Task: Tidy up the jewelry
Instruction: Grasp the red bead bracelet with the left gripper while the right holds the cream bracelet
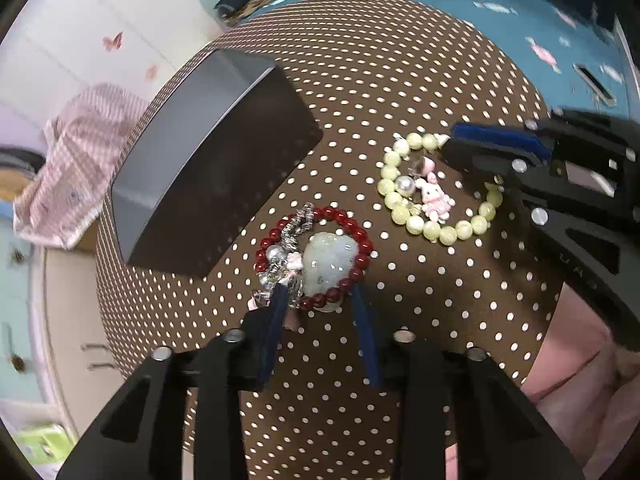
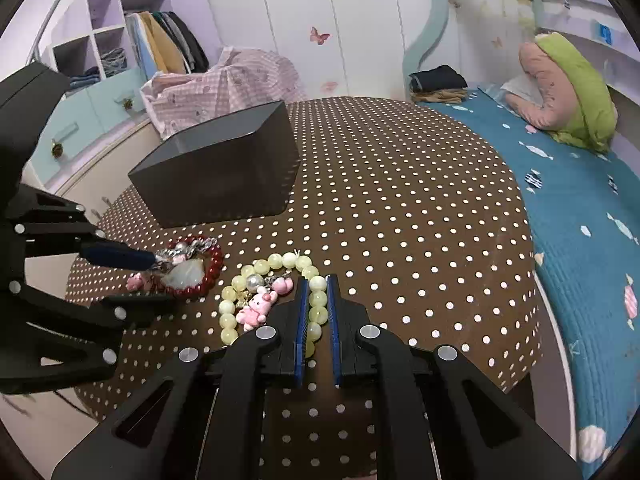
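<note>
A red bead bracelet (image 1: 356,272) with a pale jade pendant and silver charms lies on the dotted brown cloth. My left gripper (image 1: 320,300) straddles its near edge, jaws apart around the beads; it also shows in the right wrist view (image 2: 160,280). A pale green bead bracelet (image 1: 424,224) with a pink rabbit charm lies to its right. My right gripper (image 2: 318,284) has its blue pads closed on the bracelet's beads (image 2: 318,312). A dark grey open box (image 1: 216,160) stands behind, also in the right wrist view (image 2: 224,168).
The round table with brown polka-dot cloth (image 2: 400,200) stands beside a bed with a teal cover (image 2: 580,220). A pink checked cloth (image 2: 224,84) lies behind the box. Pillows (image 2: 568,92) and folded clothes (image 2: 438,82) lie on the bed.
</note>
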A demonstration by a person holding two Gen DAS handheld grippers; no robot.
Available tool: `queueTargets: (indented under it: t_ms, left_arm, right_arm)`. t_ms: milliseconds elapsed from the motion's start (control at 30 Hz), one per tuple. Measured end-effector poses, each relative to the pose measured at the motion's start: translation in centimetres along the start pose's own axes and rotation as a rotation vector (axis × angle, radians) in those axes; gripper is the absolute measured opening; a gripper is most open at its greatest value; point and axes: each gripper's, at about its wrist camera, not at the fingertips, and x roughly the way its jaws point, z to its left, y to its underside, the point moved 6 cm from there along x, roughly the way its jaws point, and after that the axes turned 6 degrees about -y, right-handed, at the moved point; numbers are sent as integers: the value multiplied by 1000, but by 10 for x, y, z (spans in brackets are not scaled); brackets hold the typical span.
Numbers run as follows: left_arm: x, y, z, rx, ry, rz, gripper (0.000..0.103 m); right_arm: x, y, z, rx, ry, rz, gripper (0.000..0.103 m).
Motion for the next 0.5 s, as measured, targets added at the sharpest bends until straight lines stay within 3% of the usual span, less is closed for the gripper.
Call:
queueTargets:
  t_ms: [133, 267, 367, 500]
  left_arm:
    - [-4, -14, -16, 41, -14, 13, 6]
    - [-12, -12, -34, 50, -11, 40, 6]
    - [-10, -19, -24, 1, 25, 60, 6]
    - [-12, -25, -1, -38, 5, 44, 6]
  right_arm:
    - [-1, 2, -3, 3, -10, -1, 10]
    - [-2, 2, -3, 11, -19, -3, 10]
    - [-4, 3, -4, 21, -27, -4, 10]
    - [-6, 3, -7, 25, -24, -7, 10]
